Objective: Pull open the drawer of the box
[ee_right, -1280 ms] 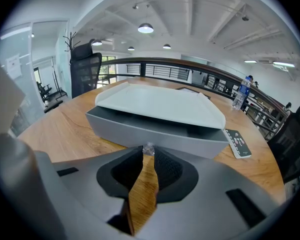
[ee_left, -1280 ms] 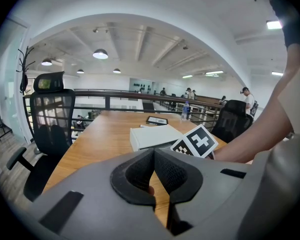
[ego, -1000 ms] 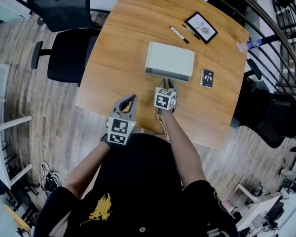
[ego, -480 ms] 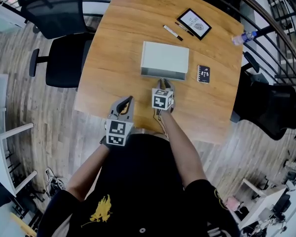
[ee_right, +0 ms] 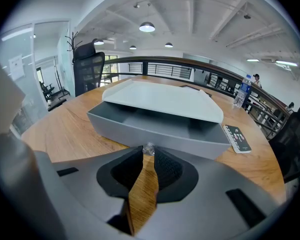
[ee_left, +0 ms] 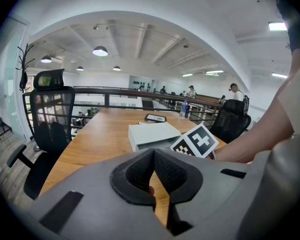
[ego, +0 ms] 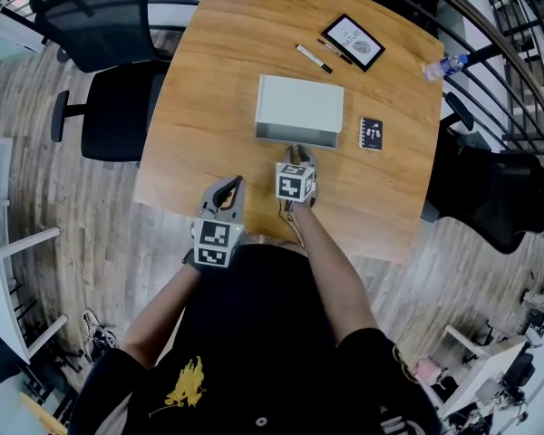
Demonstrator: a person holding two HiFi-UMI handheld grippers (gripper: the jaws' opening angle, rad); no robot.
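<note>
My right tool (ee_right: 148, 156) is clamped on the small clear knob (ee_right: 148, 148) of the drawer (ee_right: 155, 128). The drawer stands partly out of the box (ego: 299, 105), mid-surface (ego: 199, 125), toward the near edge. I judge more pulling remains. My left tool (ee_left: 154, 156) is closed together and empty.

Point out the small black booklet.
In the head view, the booklet lies flat on the table, just right of the box, apart from it.

On my wooden table (ego: 208, 107), a white marker (ego: 314, 59) and a black pen (ego: 330, 50) lie just beside a black-framed card (ego: 354, 42) at the far side. Nearer me, a small black notebook (ego: 371, 134) lies flat. A water bottle (ego: 442, 65) stands at the right edge. One black office chair (ego: 109, 107) sits on my left.
</note>
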